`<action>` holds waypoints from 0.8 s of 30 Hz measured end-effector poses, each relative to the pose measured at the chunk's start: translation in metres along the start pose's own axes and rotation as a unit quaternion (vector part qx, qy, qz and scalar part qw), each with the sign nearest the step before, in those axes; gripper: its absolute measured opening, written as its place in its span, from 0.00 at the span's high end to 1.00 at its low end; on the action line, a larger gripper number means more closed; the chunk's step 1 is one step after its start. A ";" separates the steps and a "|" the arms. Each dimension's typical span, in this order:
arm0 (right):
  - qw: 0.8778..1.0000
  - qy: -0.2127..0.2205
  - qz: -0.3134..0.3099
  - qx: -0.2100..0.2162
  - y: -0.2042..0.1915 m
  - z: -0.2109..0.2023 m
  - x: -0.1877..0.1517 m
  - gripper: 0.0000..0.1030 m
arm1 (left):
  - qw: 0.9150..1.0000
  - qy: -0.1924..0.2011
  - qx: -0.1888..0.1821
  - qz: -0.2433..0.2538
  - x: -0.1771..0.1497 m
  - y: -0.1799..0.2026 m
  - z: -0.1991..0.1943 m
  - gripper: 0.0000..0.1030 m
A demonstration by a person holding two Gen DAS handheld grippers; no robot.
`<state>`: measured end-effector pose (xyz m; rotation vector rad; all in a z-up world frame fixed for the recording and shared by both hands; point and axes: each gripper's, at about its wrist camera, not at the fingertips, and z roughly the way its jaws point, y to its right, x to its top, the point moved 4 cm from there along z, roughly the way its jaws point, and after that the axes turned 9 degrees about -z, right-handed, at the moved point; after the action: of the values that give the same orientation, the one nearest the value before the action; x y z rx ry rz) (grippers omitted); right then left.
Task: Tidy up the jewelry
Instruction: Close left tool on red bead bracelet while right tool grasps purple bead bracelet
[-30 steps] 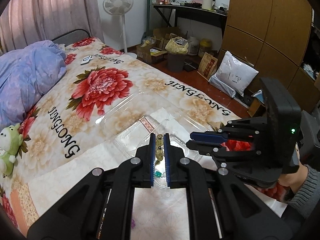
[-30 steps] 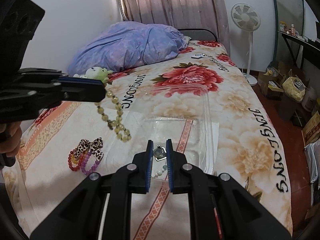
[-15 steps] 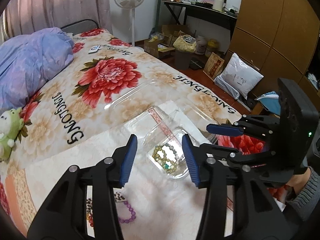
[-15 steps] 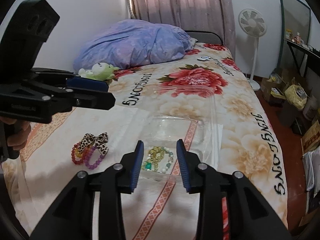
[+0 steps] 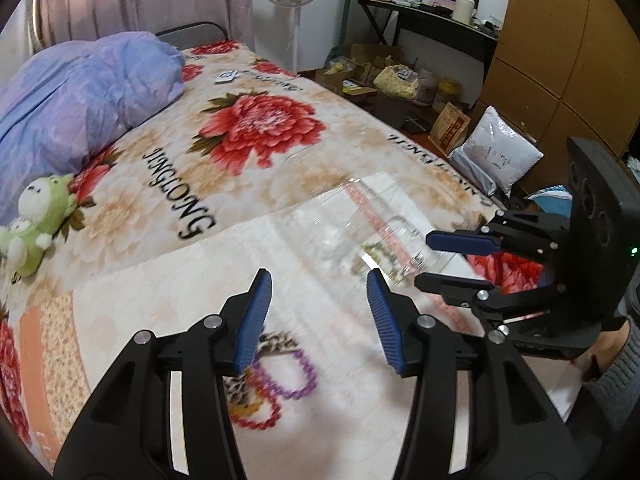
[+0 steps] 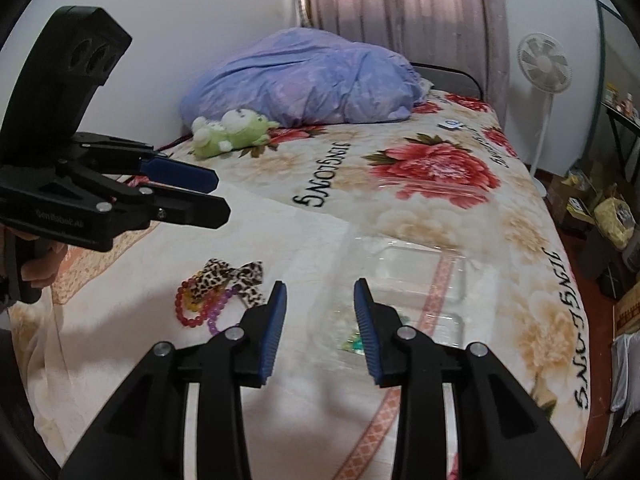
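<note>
1. Jaws of the left gripper (image 5: 316, 316) stand apart and empty above the bed (image 5: 248, 184); they opened within the last second.
2. Right gripper (image 6: 320, 320) likewise has parted, empty jaws, also opened within that second.
3. Beaded bracelets of pale and green beads (image 5: 378, 256) lie inside the clear plastic box (image 5: 360, 220) on the bedspread.
4. Red, purple and orange bead bracelets (image 6: 200, 304) lie in a heap with a leopard-print bow (image 6: 236, 274) on the bed, left of the box and apart from it.
</note>
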<state>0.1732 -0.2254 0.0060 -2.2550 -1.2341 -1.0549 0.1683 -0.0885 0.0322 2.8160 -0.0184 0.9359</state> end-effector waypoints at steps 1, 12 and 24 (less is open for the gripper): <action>1.000 -0.001 -0.002 0.002 -0.003 0.002 0.001 0.65 | 1.000 -0.001 0.001 -0.002 -0.003 -0.005 -0.001 0.52; 0.999 -0.032 -0.037 0.021 -0.044 0.031 0.004 0.65 | 0.999 -0.021 0.012 -0.031 -0.040 -0.056 0.001 0.52; 0.993 -0.073 -0.082 0.049 -0.088 0.070 -0.005 0.65 | 0.996 -0.060 0.012 -0.057 -0.087 -0.097 0.017 0.52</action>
<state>0.1287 -0.1360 -0.0473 -2.2199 -1.5180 -0.8772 0.1155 0.0004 -0.0486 2.8566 0.1389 0.7477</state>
